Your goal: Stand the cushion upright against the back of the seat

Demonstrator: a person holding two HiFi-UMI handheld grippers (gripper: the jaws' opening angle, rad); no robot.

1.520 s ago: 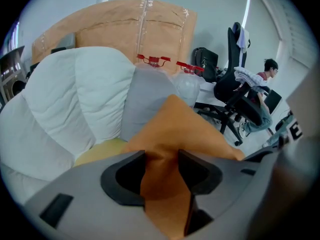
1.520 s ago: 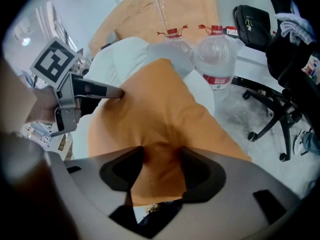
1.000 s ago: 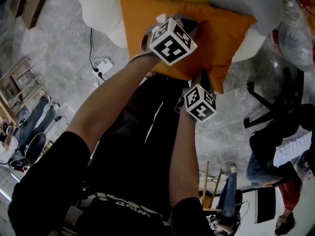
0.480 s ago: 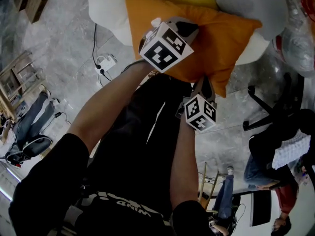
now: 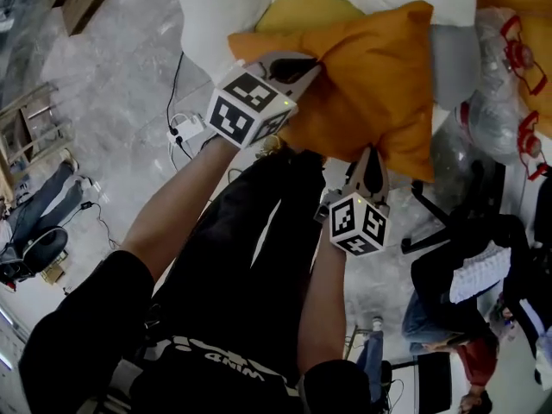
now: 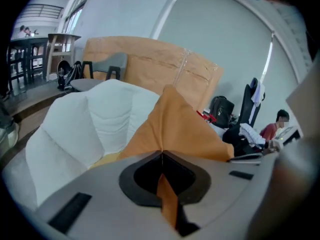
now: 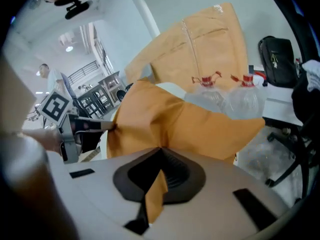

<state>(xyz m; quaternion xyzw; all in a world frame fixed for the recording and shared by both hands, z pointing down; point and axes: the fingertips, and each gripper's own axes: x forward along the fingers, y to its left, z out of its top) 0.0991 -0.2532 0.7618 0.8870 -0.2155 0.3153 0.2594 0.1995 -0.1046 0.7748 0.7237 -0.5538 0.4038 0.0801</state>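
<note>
An orange cushion [image 5: 379, 84] hangs tilted in the air in front of a white padded seat [image 5: 216, 15]. My left gripper [image 5: 304, 65] is shut on the cushion's near left edge, and orange fabric [image 6: 167, 204] runs through its closed jaws. My right gripper [image 5: 371, 158] is shut on the cushion's lower edge, a fold of the cushion [image 7: 155, 194] pinched between its jaws. In the right gripper view the cushion [image 7: 190, 124] spreads ahead and the left gripper [image 7: 102, 126] bites its far corner. A yellow cushion [image 5: 302, 11] lies on the seat behind. The white seat back [image 6: 100, 119] rises left of the orange cushion [image 6: 170, 129].
Large water bottles with red handles [image 5: 509, 67] stand at the right beside the seat. A black office chair base [image 5: 448, 222] and a seated person [image 5: 466, 291] are at the lower right. A power strip with cables [image 5: 185, 128] lies on the marble floor at the left.
Both grippers have risen with the orange cushion, which has lifted off the seat and tipped from lying flat toward standing on edge. The right gripper now sits lower than the cushion.
</note>
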